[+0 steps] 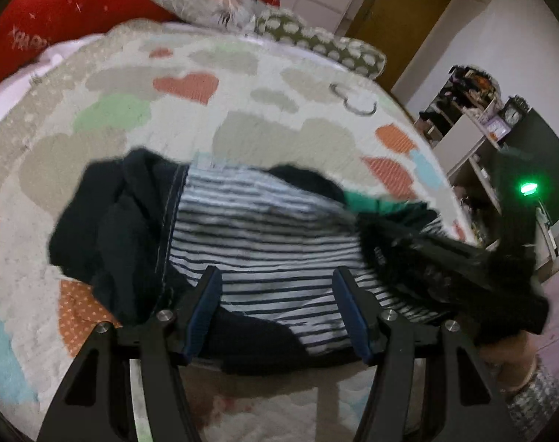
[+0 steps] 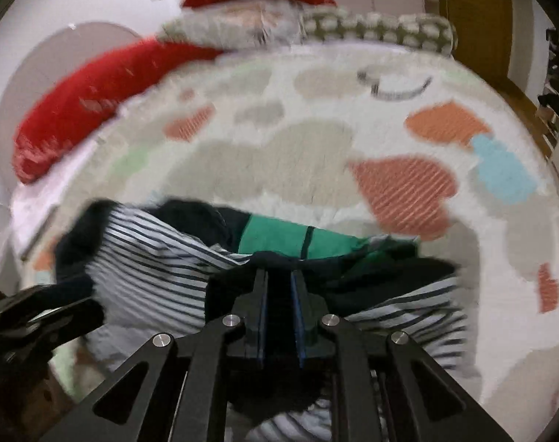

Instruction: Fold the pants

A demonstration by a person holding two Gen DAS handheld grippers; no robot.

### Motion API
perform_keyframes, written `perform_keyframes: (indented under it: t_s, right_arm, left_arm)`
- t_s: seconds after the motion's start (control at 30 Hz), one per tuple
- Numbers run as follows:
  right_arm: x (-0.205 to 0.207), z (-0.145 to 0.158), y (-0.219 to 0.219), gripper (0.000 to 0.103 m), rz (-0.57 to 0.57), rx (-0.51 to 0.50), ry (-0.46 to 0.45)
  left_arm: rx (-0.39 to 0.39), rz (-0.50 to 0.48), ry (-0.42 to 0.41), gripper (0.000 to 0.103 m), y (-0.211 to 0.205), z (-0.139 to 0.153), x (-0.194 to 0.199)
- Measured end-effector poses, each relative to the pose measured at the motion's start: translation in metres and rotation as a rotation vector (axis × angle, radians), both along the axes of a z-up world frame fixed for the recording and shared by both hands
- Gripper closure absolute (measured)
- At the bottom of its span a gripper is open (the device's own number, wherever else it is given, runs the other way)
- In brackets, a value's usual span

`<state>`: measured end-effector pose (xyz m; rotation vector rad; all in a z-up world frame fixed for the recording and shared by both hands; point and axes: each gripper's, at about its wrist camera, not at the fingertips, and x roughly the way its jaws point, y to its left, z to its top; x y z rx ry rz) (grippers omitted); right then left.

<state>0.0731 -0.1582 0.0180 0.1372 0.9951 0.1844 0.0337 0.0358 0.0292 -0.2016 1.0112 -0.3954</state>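
The pants (image 1: 264,228) lie crumpled on the bed: white cloth with navy stripes, dark navy parts (image 1: 117,221) and a green patch (image 2: 279,237). My left gripper (image 1: 276,272) hovers over the striped cloth, its blue pads wide apart and open, with nothing pinched between them. My right gripper (image 2: 278,272) has its jaws nearly together, and a fold of dark navy cloth (image 2: 279,294) from the pants is pressed between the pads. The right gripper's body (image 1: 445,269) shows at the right edge of the pile, and the left gripper (image 2: 40,313) shows at the lower left.
The bed carries a white spread (image 1: 242,129) with hearts and clouds. Red cushions (image 1: 69,11) and patterned pillows (image 1: 316,44) line its far end. A grey ring-shaped object (image 1: 353,99) lies on the spread. Shelves (image 1: 474,121) and a door (image 1: 400,18) stand to the right.
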Motion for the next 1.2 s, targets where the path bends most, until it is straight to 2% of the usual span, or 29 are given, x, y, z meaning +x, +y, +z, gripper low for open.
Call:
perform_keyframes:
  t_s: [0.1,0.23,0.3,0.4,0.43,0.47,0.53,0.6,0.63,0.67,0.7,0.73,0.77,0.9,1.0,1.07,1.1,1.17,1.2]
  right_arm:
    - [-0.002,0.008,0.001,0.090,0.009,-0.021,-0.002]
    - [-0.010,0.034,-0.021,0.090,-0.042,0.164,-0.018]
    - [-0.002,0.040,-0.019,0.090,-0.026,0.240,-0.016]
    - [0.029,0.030,0.008,0.090,0.066,0.353,0.070]
    - [0.041,0.019,0.020,0.090,0.112,0.389,0.128]
    - [0.054,0.004,0.032,0.090,0.151,0.401,0.204]
    - [0.074,-0.015,0.043,0.093,0.125,0.324,0.262]
    - [0.088,-0.011,0.045,0.097,0.111,0.277,0.201]
    - [0.090,-0.001,0.044,0.093,0.071,0.195,0.135]
    - [0.090,0.010,0.042,0.084,0.027,0.125,0.084]
    - [0.086,0.023,0.036,0.084,0.024,0.155,0.044]
    - [0.078,0.035,0.028,0.081,0.056,0.269,0.026]
    - [0.068,0.044,0.020,0.075,0.069,0.340,0.014]
    - [0.017,0.062,-0.007,0.073,0.077,0.362,-0.035]
    - [-0.016,0.048,-0.028,0.072,0.051,0.373,-0.028]
    - [-0.024,0.026,-0.039,0.072,0.028,0.374,0.022]
    - [-0.023,0.008,-0.043,0.076,0.018,0.371,0.073]
    - [-0.021,-0.004,-0.051,0.083,0.003,0.396,0.076]
    - [-0.021,-0.005,-0.053,0.083,0.003,0.414,0.070]
  left_arm:
    - [0.008,-0.014,-0.003,0.042,-0.001,-0.008,0.004]
    - [0.053,-0.050,-0.048,0.042,-0.006,-0.011,-0.002]
    - [0.077,-0.058,-0.075,0.042,-0.008,-0.012,-0.007]
    - [0.119,-0.047,-0.122,0.042,-0.013,-0.015,-0.016]
    - [0.136,-0.035,-0.141,0.042,-0.016,-0.016,-0.019]
    - [0.152,-0.028,-0.152,0.042,-0.018,-0.017,-0.020]
    - [0.190,-0.014,-0.168,0.042,-0.024,-0.018,-0.023]
    - [0.220,-0.005,-0.173,0.041,-0.028,-0.019,-0.023]
    - [0.238,0.001,-0.176,0.041,-0.030,-0.018,-0.024]
    - [0.250,0.005,-0.177,0.041,-0.032,-0.018,-0.023]
    - [0.259,0.009,-0.177,0.041,-0.033,-0.018,-0.024]
    - [0.269,0.014,-0.178,0.041,-0.034,-0.018,-0.024]
    - [0.281,0.020,-0.180,0.041,-0.035,-0.018,-0.024]
    - [0.343,0.062,-0.184,0.038,-0.043,-0.017,-0.026]
    - [0.377,0.091,-0.159,0.037,-0.048,-0.013,-0.024]
    - [0.363,0.110,-0.131,0.037,-0.048,-0.003,-0.025]
    - [0.345,0.115,-0.129,0.037,-0.047,0.003,-0.028]
    - [0.323,0.132,-0.154,0.037,-0.044,0.023,-0.036]
    - [0.324,0.151,-0.183,0.037,-0.041,0.037,-0.042]
